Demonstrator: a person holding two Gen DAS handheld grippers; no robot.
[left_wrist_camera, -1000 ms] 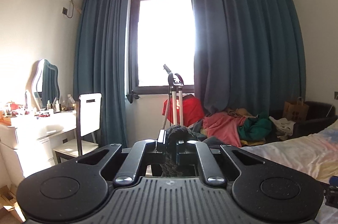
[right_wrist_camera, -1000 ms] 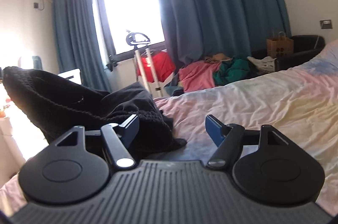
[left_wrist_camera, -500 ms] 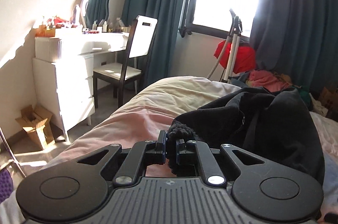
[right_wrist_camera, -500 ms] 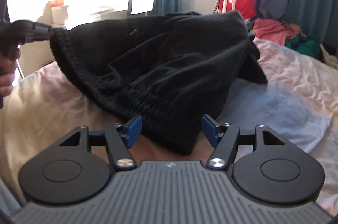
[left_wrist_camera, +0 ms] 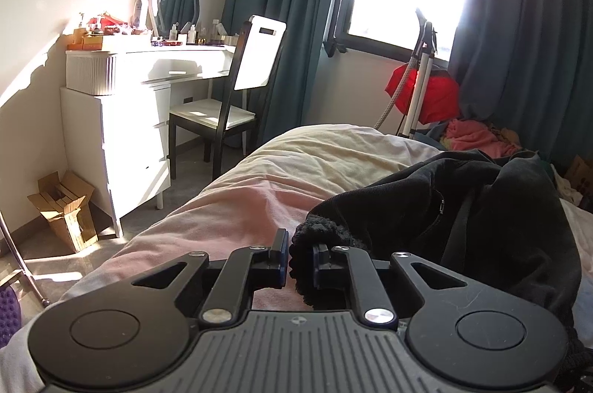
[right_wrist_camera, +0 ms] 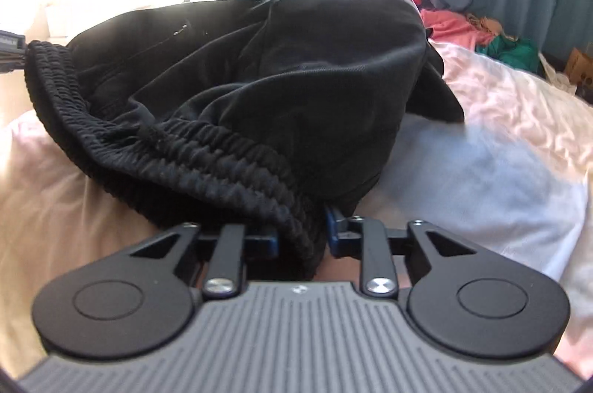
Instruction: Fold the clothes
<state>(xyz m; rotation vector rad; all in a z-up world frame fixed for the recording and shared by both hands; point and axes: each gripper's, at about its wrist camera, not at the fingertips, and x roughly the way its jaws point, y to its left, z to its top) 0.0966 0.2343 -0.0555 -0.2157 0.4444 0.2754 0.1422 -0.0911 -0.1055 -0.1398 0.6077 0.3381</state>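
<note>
Black trousers [right_wrist_camera: 278,59] with a ribbed elastic waistband [right_wrist_camera: 185,148] lie heaped on the pink and cream bed [right_wrist_camera: 500,152]. My right gripper [right_wrist_camera: 302,237] is closing on the near end of the waistband, and both pads touch the fabric. In the left wrist view the trousers [left_wrist_camera: 481,207] bulk to the right. My left gripper [left_wrist_camera: 299,261] has the other waistband end between its pads; its jaws are opening slightly but still hold the cloth. The left gripper [right_wrist_camera: 9,53] also shows at the far left of the right wrist view, with the waistband stretched up to it.
Left of the bed [left_wrist_camera: 296,178] stand a white dresser [left_wrist_camera: 122,118] with a mirror, a chair [left_wrist_camera: 241,89] and a cardboard box [left_wrist_camera: 63,207] on the floor. A steamer stand [left_wrist_camera: 422,89] with red cloth and a clothes pile [left_wrist_camera: 470,137] sit under the window.
Both grippers came down toward the bed with the trousers. The right gripper moved up to the waistband and closed its wide jaws on it. The left jaws parted a little.
</note>
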